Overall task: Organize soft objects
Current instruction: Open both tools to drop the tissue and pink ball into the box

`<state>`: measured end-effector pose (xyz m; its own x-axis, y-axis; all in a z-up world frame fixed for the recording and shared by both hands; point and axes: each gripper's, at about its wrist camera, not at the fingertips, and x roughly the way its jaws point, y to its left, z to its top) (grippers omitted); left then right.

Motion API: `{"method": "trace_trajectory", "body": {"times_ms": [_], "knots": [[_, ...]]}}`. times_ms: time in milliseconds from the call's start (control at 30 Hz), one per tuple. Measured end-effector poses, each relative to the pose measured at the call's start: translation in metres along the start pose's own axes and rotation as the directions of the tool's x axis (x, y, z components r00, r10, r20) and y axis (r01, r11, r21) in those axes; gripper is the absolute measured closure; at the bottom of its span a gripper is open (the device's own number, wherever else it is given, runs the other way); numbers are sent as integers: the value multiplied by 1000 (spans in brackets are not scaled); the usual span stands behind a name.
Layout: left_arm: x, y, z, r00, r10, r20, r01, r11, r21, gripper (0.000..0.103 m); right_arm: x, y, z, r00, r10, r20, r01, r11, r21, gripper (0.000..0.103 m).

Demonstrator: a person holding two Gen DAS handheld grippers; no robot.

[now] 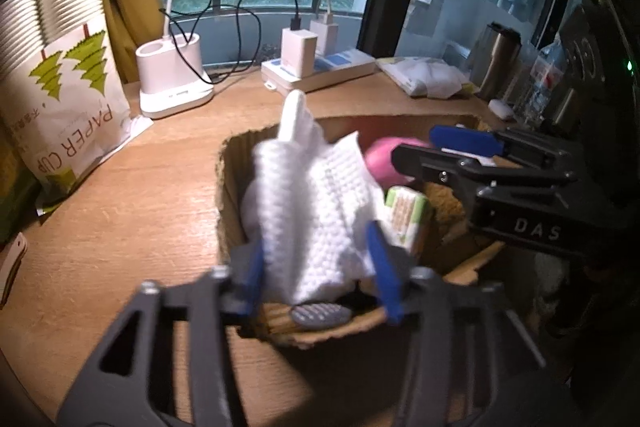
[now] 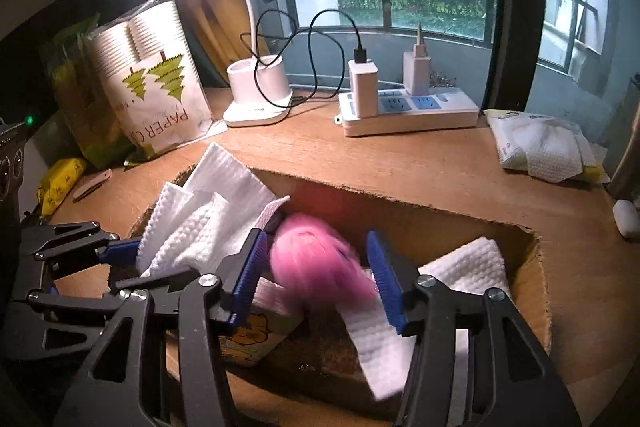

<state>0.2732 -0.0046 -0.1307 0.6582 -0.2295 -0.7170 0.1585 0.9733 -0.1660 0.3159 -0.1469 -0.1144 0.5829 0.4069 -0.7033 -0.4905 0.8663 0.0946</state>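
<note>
An open cardboard box (image 1: 228, 195) (image 2: 532, 291) sits on the wooden desk. My left gripper (image 1: 320, 267) is open over the box's near edge, with a crumpled white textured cloth (image 1: 316, 203) standing between its blue pads. My right gripper (image 2: 316, 275) is open over the box, with a blurred pink fluffy ball (image 2: 320, 263) between its pads; whether they touch it I cannot tell. The ball also shows in the left wrist view (image 1: 380, 159). A small tissue pack (image 1: 408, 219) and another white cloth (image 2: 400, 331) lie in the box.
A paper cup bag (image 1: 60, 99) stands at the left. A white lamp base (image 1: 172, 83), a power strip (image 2: 408, 111) with chargers and a wipes pack (image 2: 540, 147) line the back. Bottles (image 1: 500, 63) stand at the right.
</note>
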Motion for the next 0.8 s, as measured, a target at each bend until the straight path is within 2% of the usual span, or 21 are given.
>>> {"method": "trace_trajectory", "body": {"times_ms": [467, 533, 567, 600, 800], "knots": [[-38, -10, -8, 997, 34, 64, -35, 999, 6, 50, -44, -2, -13, 998, -36, 57, 34, 999, 20, 43], [-43, -12, -10, 997, 35, 70, -36, 999, 12, 47, -51, -1, -17, 997, -42, 64, 40, 999, 23, 42], [-46, -14, -11, 997, 35, 75, -36, 999, 13, 38, -54, -1, -19, 997, -43, 66, 41, 999, 24, 42], [-49, -15, -11, 996, 31, 83, -32, 999, 11, 33, -57, -1, -20, 997, -45, 69, 43, 999, 25, 42], [-69, -22, -15, 993, 20, 119, -22, 1000, 18, 31, -78, 2, -30, 994, -64, 90, 62, 998, 30, 42]]}}
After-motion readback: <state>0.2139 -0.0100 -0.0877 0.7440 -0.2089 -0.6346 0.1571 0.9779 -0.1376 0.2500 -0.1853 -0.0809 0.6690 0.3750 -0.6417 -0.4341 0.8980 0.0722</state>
